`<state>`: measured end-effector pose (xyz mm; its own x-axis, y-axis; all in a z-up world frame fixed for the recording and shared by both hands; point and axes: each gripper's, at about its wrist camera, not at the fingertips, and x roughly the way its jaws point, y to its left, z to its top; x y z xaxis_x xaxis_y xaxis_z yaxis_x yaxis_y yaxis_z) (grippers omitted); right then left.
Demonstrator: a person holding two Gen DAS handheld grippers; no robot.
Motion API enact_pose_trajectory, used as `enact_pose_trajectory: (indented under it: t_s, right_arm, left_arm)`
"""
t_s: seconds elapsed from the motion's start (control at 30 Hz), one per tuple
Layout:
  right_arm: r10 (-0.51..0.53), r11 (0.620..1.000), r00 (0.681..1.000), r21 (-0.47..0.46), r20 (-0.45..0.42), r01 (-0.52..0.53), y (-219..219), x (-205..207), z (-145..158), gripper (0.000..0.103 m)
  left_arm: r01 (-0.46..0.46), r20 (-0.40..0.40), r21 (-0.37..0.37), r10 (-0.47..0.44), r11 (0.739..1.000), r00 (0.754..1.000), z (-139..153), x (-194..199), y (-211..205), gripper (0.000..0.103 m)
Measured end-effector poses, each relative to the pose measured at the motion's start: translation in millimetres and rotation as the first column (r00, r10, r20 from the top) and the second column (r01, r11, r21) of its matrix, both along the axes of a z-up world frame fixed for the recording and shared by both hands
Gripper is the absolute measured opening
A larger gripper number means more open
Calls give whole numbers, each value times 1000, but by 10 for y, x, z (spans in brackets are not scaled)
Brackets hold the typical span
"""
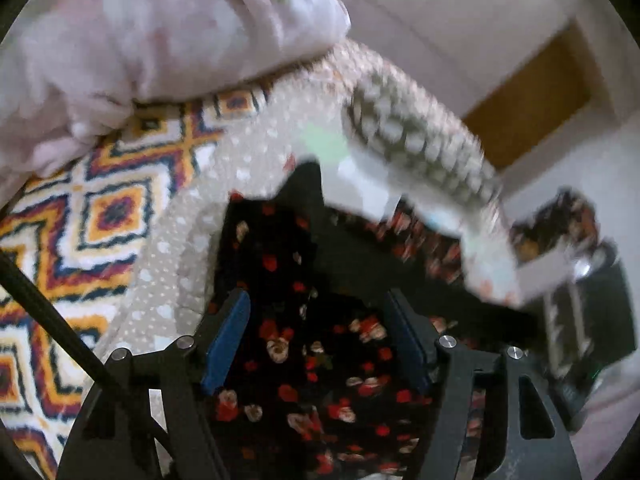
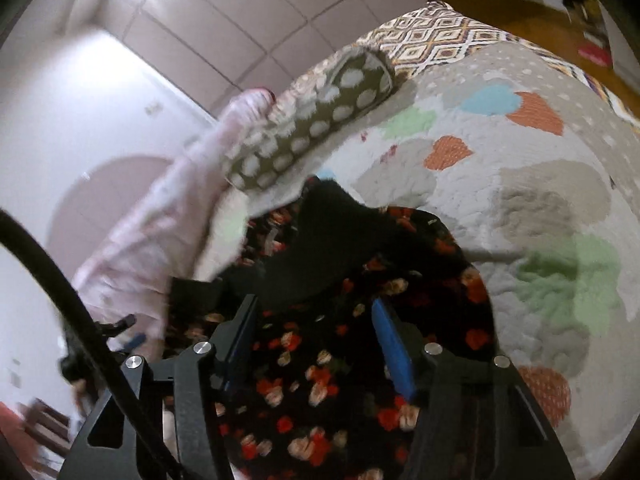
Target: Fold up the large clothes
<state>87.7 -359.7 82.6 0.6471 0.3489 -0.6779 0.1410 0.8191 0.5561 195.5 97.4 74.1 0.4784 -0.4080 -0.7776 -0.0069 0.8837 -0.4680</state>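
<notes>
A black garment with red and cream flowers (image 1: pixel 312 360) lies crumpled on the bed and fills the lower middle of both wrist views. My left gripper (image 1: pixel 318 340) points down over it, its blue pads (image 1: pixel 226 340) spread wide. The cloth shows between them, and neither pad presses on it. In the right wrist view the same floral garment (image 2: pixel 320 380) spreads under my right gripper (image 2: pixel 316 344). Its blue pads (image 2: pixel 394 348) also stand apart, with the fabric loose between them. A plain black part of the garment (image 2: pixel 320 240) bunches just ahead of the fingers.
The bed carries a grey quilt with coloured hearts (image 2: pixel 520 160) over a diamond-patterned blanket (image 1: pixel 80 220). A pink duvet (image 1: pixel 140 40) and an olive polka-dot bolster (image 2: pixel 312 120) lie beyond the garment. A blurred black object (image 1: pixel 592 300) sits at the right. Wooden floor (image 1: pixel 532 100) lies past the bed.
</notes>
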Motion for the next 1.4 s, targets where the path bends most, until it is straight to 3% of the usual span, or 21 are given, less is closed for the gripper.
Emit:
enact_pose_trajectory:
  t_s: [0.17, 0.27, 0.37, 0.43, 0.57, 0.63, 0.73, 0.87, 1.07, 1.23, 1.27, 1.3, 1.33, 1.37, 1.4]
  right_arm:
    - [-39, 988, 995, -150, -94, 25, -3, 471, -383, 61]
    - [-75, 985, 989, -166, -123, 54, -107, 679, -601, 60]
    - [-80, 983, 985, -175, -153, 53, -115, 819, -741, 62]
    - [-57, 983, 987, -179, -149, 30, -77, 855, -749, 77]
    - [-43, 975, 987, -224, -154, 7, 15, 842, -658, 78]
    - [-74, 980, 990, -195, -121, 50, -27, 736, -510, 78]
    - [-131, 986, 990, -115, -50, 125, -182, 428, -211, 78]
    - [-123, 990, 992, -66, -25, 122, -315, -84, -6, 78]
    - [-76, 995, 995, -70, -58, 72, -329, -958, -185, 79]
    - [-51, 998, 993, -45, -107, 46, -174, -1277, -497, 79]
    - [-39, 999, 992, -28, -118, 36, -108, -1271, -564, 78]
    - [-24, 1000, 992, -17, -123, 22, -64, -1250, -600, 67]
    - [1, 1000, 993, -1, -122, -1, -22, -1212, -622, 39]
    - [10, 1000, 992, -2, -123, -11, -6, -1176, -626, 27]
    - [1, 1000, 993, -17, -117, -3, -20, -1147, -599, 20]
  left_arm:
    - [-3, -55, 130, 10, 991, 998, -445, 305, -101, 67]
    - [-3, -63, 178, 14, 984, 998, -625, 453, -83, 67]
    - [12, -46, 214, -2, 977, 999, -627, 521, -121, 68]
    - [13, -46, 216, -3, 976, 999, -583, 532, -123, 68]
    - [-29, -54, 103, 34, 994, 998, -407, 458, 46, 68]
    - [-46, -45, 46, 48, 998, 998, -257, 320, 187, 68]
    - [-24, -10, 63, 25, 998, 1000, -58, 75, 299, 69]
    - [51, 9, 78, -52, 996, 999, -37, -301, 433, 74]
    - [193, -33, 61, -191, 979, 981, -356, -735, 430, 74]
    - [216, -74, 102, -209, 971, 975, -558, -838, 252, 73]
    - [206, -94, 136, -195, 969, 976, -580, -821, 226, 55]
    - [195, -120, 169, -176, 966, 977, -605, -808, 223, 34]
    - [193, -148, 142, -172, 971, 974, -612, -775, 243, 29]
    - [181, -149, 144, -159, 973, 976, -592, -761, 262, 23]
    - [158, -135, 209, -131, 965, 982, -524, -754, 270, 17]
